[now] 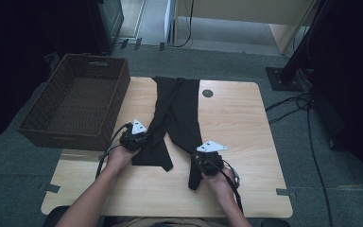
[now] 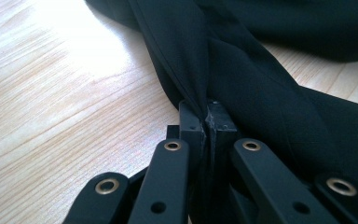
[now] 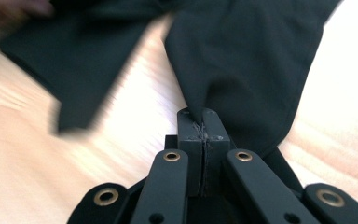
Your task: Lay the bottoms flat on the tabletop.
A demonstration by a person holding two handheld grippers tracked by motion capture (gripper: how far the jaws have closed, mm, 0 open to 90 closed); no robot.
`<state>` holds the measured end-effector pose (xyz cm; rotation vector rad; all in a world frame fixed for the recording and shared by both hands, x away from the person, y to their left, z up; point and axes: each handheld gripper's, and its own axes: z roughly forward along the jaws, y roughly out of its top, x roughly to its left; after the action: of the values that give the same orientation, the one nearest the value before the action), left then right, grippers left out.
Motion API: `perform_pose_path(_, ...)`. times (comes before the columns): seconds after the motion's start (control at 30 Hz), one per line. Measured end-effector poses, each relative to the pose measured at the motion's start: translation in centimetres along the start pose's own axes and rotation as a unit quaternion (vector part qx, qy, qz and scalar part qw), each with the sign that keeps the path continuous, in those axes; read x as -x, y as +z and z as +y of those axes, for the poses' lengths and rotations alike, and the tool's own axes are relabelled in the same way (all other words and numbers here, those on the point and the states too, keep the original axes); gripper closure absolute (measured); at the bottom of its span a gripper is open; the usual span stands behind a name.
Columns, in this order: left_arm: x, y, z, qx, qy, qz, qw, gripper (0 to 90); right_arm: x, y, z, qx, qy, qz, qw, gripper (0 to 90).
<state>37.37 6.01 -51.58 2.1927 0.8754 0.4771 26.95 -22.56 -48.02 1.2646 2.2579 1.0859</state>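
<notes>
Black trousers (image 1: 177, 111) lie along the wooden table (image 1: 238, 127), legs towards me and crossing near the middle. My left gripper (image 1: 143, 140) sits at the left leg's outer edge. In the left gripper view its jaws (image 2: 208, 119) are shut on a pinched fold of the black cloth (image 2: 261, 93). My right gripper (image 1: 199, 163) is at the lower end of the right leg. In the right gripper view its jaws (image 3: 203, 128) are shut on the cloth's edge (image 3: 242, 70), which rises from the tips.
A dark wicker basket (image 1: 61, 138) stands at the table's left rear, overhanging the edge. A round cable hole (image 1: 207, 93) is in the tabletop behind the trousers. Cables (image 1: 293, 104) and a stand base (image 1: 283, 78) lie on the floor to the right.
</notes>
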Motion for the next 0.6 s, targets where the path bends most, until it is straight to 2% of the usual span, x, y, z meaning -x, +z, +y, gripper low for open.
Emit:
perform_pose_path(0.13, 0.1, 0.0, 0.0, 0.001, -0.001, 0.002, 1.0, 87.7, -0.4, -3.3, 2.5, 0.039, 0.009, 0.031, 0.9987, 89.2)
perform_pose_path(0.17, 0.1, 0.0, 0.0, 0.001, -0.001, 0.002, 1.0, 87.7, -0.2, -4.9, 3.5, 0.056, 0.01, 0.035, 0.9978, 86.4)
perform_pose_path(0.2, 0.1, 0.0, 0.0, 0.0, 0.001, 0.003, 1.0, 87.7, 0.0, -5.4, 3.9, 0.065, 0.01, 0.034, 0.9972, 81.9)
perform_pose_path(0.23, 0.1, 0.0, 0.0, 0.0, 0.001, 0.003, 1.0, 87.7, 0.0, -5.4, 3.9, 0.065, 0.01, 0.034, 0.9972, 81.9)
perform_pose_path(0.27, 0.1, 0.0, 0.0, 0.001, 0.0, 0.003, 1.0, 87.7, 0.3, -5.8, 4.1, 0.072, 0.007, 0.025, 0.9971, 77.7)
perform_pose_path(0.33, 0.1, 0.0, 0.0, 0.001, 0.0, 0.003, 1.0, 87.7, 1.5, -6.0, 3.9, 0.063, -0.009, -0.023, 0.9977, 75.3)
perform_pose_path(0.47, 0.1, 0.0, 0.0, 0.002, -0.002, 0.002, 1.0, 87.7, 2.1, -5.5, 3.5, 0.056, 0.0, -0.025, 0.9981, 75.2)
perform_pose_path(0.5, 0.1, 0.0, 0.0, 0.002, -0.002, 0.002, 1.0, 87.7, 2.1, -5.3, 3.3, 0.053, 0.003, -0.021, 0.9984, 75.2)
perform_pose_path(0.6, 0.1, 0.0, 0.0, 0.002, -0.002, 0.002, 1.0, 87.7, 1.3, -4.3, 2.8, 0.042, -0.007, -0.01, 0.999, 75.5)
